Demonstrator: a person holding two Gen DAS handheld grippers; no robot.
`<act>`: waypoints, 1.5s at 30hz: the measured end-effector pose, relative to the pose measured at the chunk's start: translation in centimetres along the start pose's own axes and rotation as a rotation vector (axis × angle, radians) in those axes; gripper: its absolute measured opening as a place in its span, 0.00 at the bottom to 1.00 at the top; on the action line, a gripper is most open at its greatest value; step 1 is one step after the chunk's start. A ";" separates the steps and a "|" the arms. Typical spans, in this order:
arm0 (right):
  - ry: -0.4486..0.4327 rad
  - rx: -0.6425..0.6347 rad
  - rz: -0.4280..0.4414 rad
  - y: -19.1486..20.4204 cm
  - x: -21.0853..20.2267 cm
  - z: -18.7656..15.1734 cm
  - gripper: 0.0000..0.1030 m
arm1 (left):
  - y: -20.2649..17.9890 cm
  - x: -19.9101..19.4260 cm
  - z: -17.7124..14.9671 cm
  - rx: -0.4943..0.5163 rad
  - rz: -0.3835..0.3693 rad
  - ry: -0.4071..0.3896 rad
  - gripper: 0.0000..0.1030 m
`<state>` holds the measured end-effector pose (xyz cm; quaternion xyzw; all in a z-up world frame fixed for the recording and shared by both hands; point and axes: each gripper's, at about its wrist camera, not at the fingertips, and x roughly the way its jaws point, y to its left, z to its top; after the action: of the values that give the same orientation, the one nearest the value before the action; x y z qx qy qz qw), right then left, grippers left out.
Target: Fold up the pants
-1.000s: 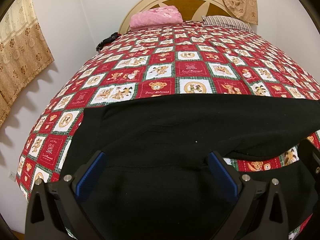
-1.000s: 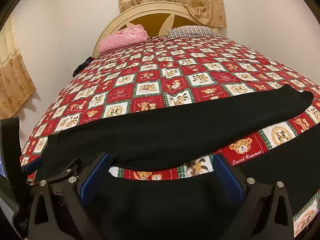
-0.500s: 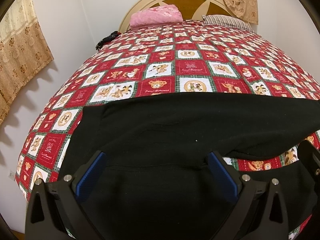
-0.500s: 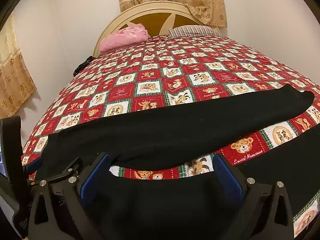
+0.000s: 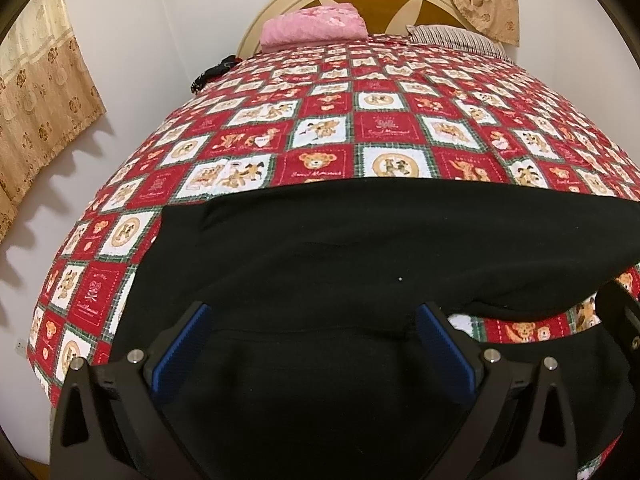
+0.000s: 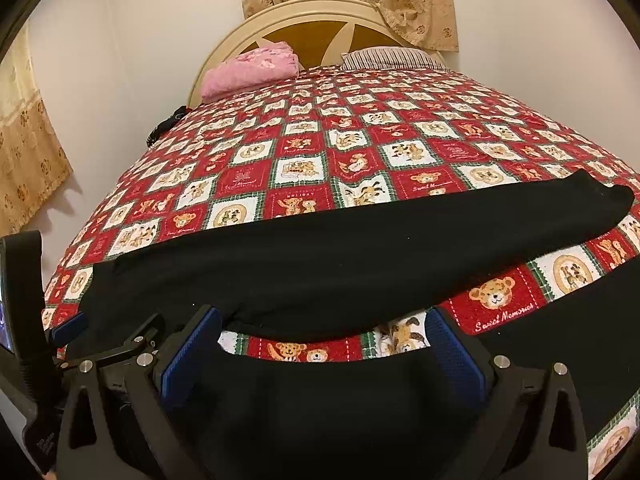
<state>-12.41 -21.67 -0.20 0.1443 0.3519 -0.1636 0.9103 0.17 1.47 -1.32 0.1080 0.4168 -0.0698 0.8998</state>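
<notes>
Black pants (image 5: 360, 248) lie flat across the near part of the bed, waist at the left, two legs running right with a strip of quilt between them (image 6: 344, 264). My left gripper (image 5: 316, 344) is open over the waist area, its blue pads wide apart with black fabric between and below them. My right gripper (image 6: 320, 344) is open over the near leg by the crotch. The left gripper also shows at the left edge of the right wrist view (image 6: 64, 328).
The bed has a red teddy-bear patchwork quilt (image 5: 380, 128). A pink folded blanket (image 5: 316, 24) and a striped pillow (image 5: 452, 36) lie at the headboard. A dark object (image 5: 212, 72) sits at the bed's left edge. A white wall and curtains are at the left.
Both views shift only slightly. The pants lie the same and both grippers stay open.
</notes>
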 end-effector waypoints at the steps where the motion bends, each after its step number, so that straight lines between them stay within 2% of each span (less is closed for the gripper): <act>1: 0.000 -0.004 -0.001 0.0 0.1 0.1 0.99 | 0.1 0.1 0.0 0.003 -0.003 0.002 1.00; 4: -0.006 -0.034 -0.005 0.2 0.4 0.7 0.99 | 1.3 0.5 0.3 -0.007 -0.019 0.014 1.00; 7: -0.016 -0.084 0.029 0.1 0.7 2.0 0.99 | 3.9 1.1 0.9 -0.033 -0.053 0.017 1.00; 12: -0.024 -0.241 0.029 1.5 3.1 4.6 0.99 | 8.9 2.7 2.6 -0.072 0.010 0.011 1.00; 17: 0.084 -0.350 0.101 3.9 8.2 5.9 0.99 | 11.6 5.3 4.4 -0.078 0.061 0.039 1.00; 21: 0.119 -0.433 0.123 6.1 11.1 6.4 0.99 | 12.8 7.2 5.0 -0.072 0.097 0.061 1.00; 25: 0.128 -0.530 0.130 8.1 13.1 6.8 0.99 | 13.1 8.7 5.3 -0.069 0.090 0.097 1.00; 30: 0.228 -0.576 0.178 9.7 16.8 7.4 0.98 | 12.7 9.6 5.5 -0.063 0.082 0.116 1.00; 32: 0.256 -0.596 0.188 10.0 18.1 7.1 0.84 | 12.5 10.0 5.5 -0.054 0.085 0.128 1.00; 33: 0.282 -0.602 0.214 10.1 18.6 6.8 0.74 | 12.6 10.1 5.5 -0.050 0.088 0.133 1.00; 35: 0.277 -0.573 0.269 9.9 18.5 6.8 0.62 | 12.8 9.9 5.4 -0.055 0.084 0.137 1.00; 37: 0.275 -0.584 0.303 10.1 18.1 6.8 0.32 | 13.1 9.5 5.3 -0.072 0.069 0.133 1.00; 39: 0.275 -0.606 0.322 10.5 17.5 6.5 0.12 | 13.5 8.8 5.3 -0.096 0.051 0.122 1.00; 41: 0.259 -0.630 0.306 11.2 16.8 6.2 0.05 | 13.9 7.9 5.1 -0.115 0.035 0.113 1.00; 45: 0.191 -0.612 0.318 11.2 14.2 6.6 0.05 | 14.2 6.1 4.3 -0.122 0.011 0.097 1.00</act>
<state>5.93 -16.78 -3.68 -0.0676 0.4413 0.1073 0.8883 10.33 13.90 -1.30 0.0584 0.4629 -0.0340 0.8839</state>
